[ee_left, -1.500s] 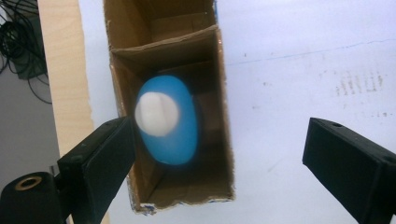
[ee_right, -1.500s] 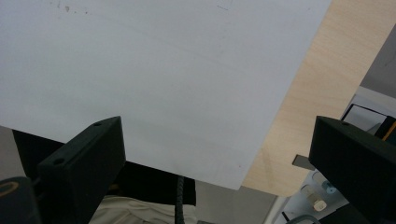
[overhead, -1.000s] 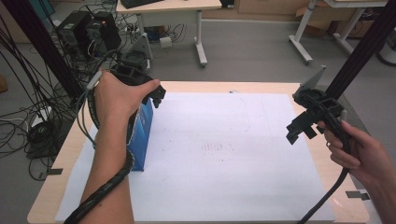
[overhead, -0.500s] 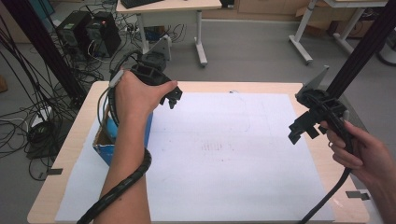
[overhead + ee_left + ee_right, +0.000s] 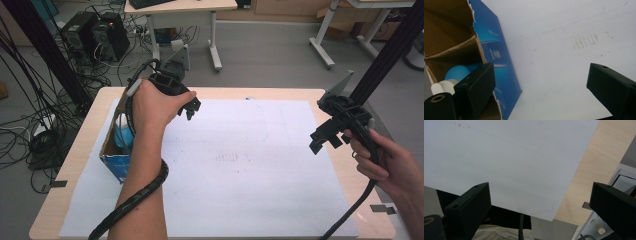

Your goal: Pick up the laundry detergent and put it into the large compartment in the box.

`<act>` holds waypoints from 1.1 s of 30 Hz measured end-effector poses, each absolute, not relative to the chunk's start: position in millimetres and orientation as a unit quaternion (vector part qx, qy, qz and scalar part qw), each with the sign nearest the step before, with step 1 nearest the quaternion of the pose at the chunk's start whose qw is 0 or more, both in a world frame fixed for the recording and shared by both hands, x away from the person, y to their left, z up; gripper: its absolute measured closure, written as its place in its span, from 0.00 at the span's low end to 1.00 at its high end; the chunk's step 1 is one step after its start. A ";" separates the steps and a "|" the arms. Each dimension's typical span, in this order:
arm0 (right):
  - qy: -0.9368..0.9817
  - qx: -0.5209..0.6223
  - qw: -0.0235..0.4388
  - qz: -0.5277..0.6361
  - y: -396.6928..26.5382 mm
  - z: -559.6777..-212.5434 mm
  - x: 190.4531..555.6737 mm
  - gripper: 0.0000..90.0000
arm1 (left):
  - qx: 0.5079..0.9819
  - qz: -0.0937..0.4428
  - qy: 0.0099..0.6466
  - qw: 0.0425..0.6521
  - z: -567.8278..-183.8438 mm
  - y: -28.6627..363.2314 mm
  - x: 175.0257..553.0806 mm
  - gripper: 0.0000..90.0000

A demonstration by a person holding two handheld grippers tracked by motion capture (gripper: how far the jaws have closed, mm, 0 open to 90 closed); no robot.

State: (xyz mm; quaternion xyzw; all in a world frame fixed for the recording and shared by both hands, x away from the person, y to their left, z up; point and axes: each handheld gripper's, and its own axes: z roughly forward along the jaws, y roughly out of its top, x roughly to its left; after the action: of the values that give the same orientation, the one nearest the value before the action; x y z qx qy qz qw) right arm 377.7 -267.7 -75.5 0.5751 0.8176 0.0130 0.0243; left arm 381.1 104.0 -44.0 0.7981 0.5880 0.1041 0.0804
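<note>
In the last second the left gripper (image 5: pixel 189 108) had risen off the blue cardboard box (image 5: pixel 114 161) and drifted toward the middle of the white sheet (image 5: pixel 250 170), so the box, with a blue-and-white bottle (image 5: pixel 455 75) inside, looked set down at the table's left edge. Its jaws stood wide and empty, the wrist bent over the box. The right gripper (image 5: pixel 327 137) hung above the sheet's right edge, also wide open and holding nothing.

Bare forearms; each black tool (image 5: pixel 191 108) trails a ribbed black cable (image 5: pixel 131 203).
</note>
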 end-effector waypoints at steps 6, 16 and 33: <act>0.818 0.574 0.025 0.014 -267.4 -74.9 376.6 0.04 | 0.799 0.101 0.588 0.081 -45.7 104.2 381.6 0.10; 0.819 0.573 0.026 0.014 -266.2 -74.1 376.8 0.04 | 0.798 0.102 0.589 0.080 -46.3 104.7 381.4 0.10; 0.820 0.572 0.023 0.013 -263.6 -77.2 381.2 0.04 | 0.799 0.095 0.588 0.077 -51.4 105.3 387.9 0.10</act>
State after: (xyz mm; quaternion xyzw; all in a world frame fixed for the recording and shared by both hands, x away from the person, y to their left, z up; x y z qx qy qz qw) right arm 381.2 -263.6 -77.2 0.5719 0.8199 0.0132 0.0232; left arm 387.9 105.3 -51.4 0.7993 0.5884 0.0949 0.0767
